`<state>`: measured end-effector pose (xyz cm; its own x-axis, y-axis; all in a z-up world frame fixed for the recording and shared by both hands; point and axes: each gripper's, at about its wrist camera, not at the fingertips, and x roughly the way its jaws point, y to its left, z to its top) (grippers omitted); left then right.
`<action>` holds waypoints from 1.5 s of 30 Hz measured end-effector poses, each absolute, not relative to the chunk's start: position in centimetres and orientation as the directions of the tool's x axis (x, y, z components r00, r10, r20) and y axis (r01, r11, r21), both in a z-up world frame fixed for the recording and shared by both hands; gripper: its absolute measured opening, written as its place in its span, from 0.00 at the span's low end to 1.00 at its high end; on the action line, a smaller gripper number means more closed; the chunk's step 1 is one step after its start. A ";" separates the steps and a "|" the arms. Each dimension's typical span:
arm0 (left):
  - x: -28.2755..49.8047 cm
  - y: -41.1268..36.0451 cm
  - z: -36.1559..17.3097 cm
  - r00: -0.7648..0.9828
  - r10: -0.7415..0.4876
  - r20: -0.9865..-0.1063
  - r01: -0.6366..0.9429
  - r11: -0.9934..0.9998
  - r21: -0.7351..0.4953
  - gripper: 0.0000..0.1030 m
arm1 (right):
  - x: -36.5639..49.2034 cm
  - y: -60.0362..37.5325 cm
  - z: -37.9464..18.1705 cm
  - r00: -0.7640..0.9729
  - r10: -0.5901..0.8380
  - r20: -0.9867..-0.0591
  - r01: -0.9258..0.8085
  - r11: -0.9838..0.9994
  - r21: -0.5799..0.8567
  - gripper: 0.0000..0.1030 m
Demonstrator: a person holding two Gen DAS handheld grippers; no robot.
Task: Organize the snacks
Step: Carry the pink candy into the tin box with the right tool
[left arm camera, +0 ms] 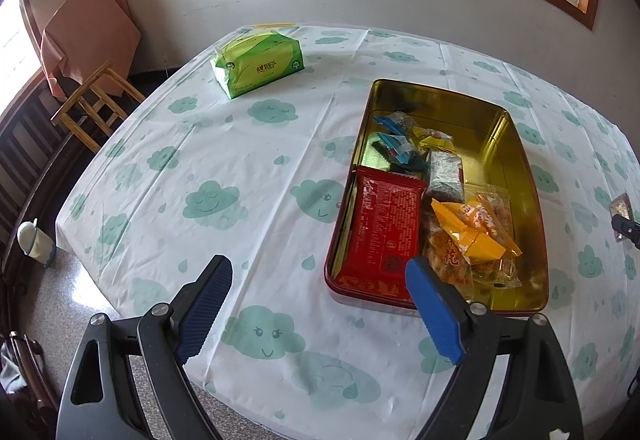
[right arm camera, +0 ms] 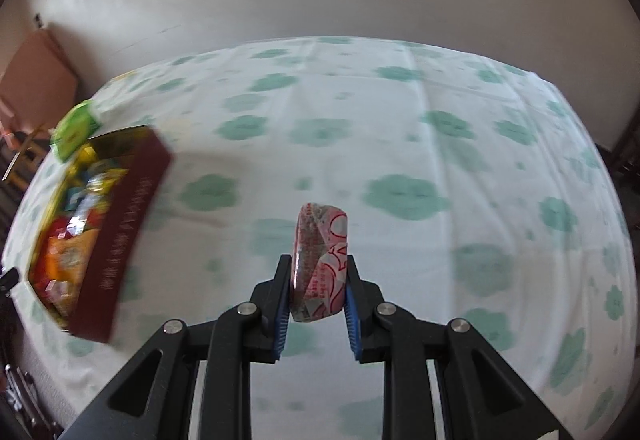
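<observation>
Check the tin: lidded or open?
Open: the tin has no lid on, its gold inside and the snack packets exposed.

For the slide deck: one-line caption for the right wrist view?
Right gripper clamps a round pink-wrapped snack above the cloud-print tablecloth, snack tin at left.

One open gold-lined tin [left arm camera: 508,144] holds seven wrapped snacks: one red packet [left arm camera: 384,228], two blue [left arm camera: 400,148], two yellow-orange [left arm camera: 476,228], one yellow [left arm camera: 436,140], one grey [left arm camera: 444,176]. One green tissue pack [left arm camera: 260,60] sits upper left; one pink round snack [right arm camera: 320,260] shows in the right wrist view.
</observation>
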<state>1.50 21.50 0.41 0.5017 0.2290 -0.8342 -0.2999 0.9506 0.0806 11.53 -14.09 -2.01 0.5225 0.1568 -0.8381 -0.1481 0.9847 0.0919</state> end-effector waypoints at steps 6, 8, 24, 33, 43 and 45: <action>1.2 22.2 0.4 0.504 0.235 -0.831 -0.310 0.947 0.080 0.84 | 10.7 -8.4 -0.9 0.504 0.227 -0.834 -0.252 0.962 0.110 0.23; 1.1 22.4 0.4 0.500 0.239 -0.832 -0.310 0.947 0.085 0.84 | 10.4 -6.2 -0.5 0.495 0.253 -0.831 -0.292 0.949 0.114 0.23; 0.0 24.6 0.3 0.493 0.253 -0.832 -0.334 0.938 0.087 0.85 | 9.3 4.0 -0.3 0.440 0.319 -0.839 -0.439 0.892 0.109 0.23; -0.3 25.4 0.0 0.487 0.257 -0.835 -0.342 0.935 0.088 0.85 | 9.8 6.8 -1.5 0.433 0.277 -0.858 -0.465 0.884 0.051 0.23; -0.4 26.4 -0.1 0.481 0.266 -0.835 -0.361 0.928 0.088 0.85 | 10.2 8.3 -3.7 0.363 0.316 -0.876 -0.458 0.880 0.128 0.23; -0.4 26.5 -0.1 0.480 0.265 -0.836 -0.363 0.928 0.087 0.85 | 9.8 9.0 -3.9 0.366 0.321 -0.874 -0.468 0.875 0.125 0.23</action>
